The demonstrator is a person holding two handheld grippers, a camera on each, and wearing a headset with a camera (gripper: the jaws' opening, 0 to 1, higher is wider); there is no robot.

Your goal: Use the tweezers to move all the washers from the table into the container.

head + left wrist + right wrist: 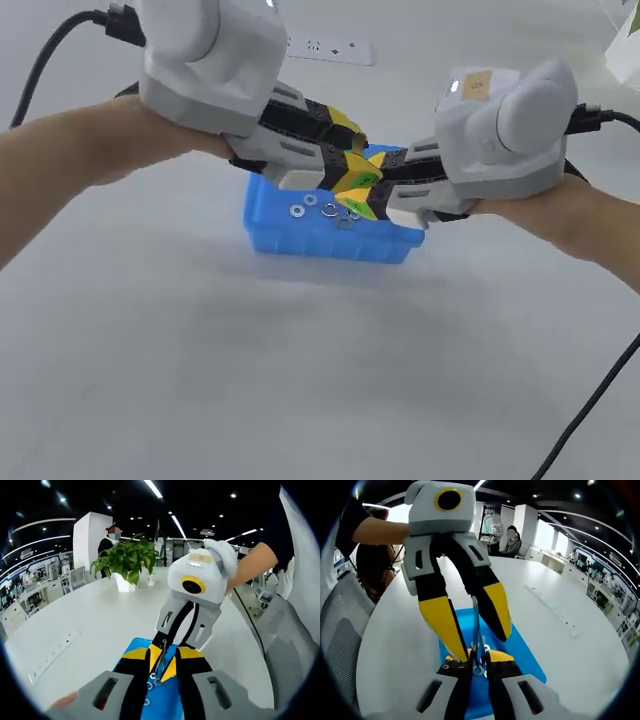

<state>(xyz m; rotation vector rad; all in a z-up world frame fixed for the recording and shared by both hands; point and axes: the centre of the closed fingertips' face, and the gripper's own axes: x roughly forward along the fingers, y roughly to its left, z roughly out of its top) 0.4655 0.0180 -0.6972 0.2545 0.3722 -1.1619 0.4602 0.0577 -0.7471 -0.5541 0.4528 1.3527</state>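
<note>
Blue and open-topped, the container [300, 242] sits on the white table [300, 380] at the far middle. Several washers [330, 208] already lie inside it, so a good part of the task looks done, though how many are left on the table cannot be told. Just above it the right hand-held gripper [478, 667] is clamped on the tweezers [476, 630], holding them over the container, while the left hand-held gripper [162, 656] has its jaws spread either side of the tweezers, not pressing them.
</note>
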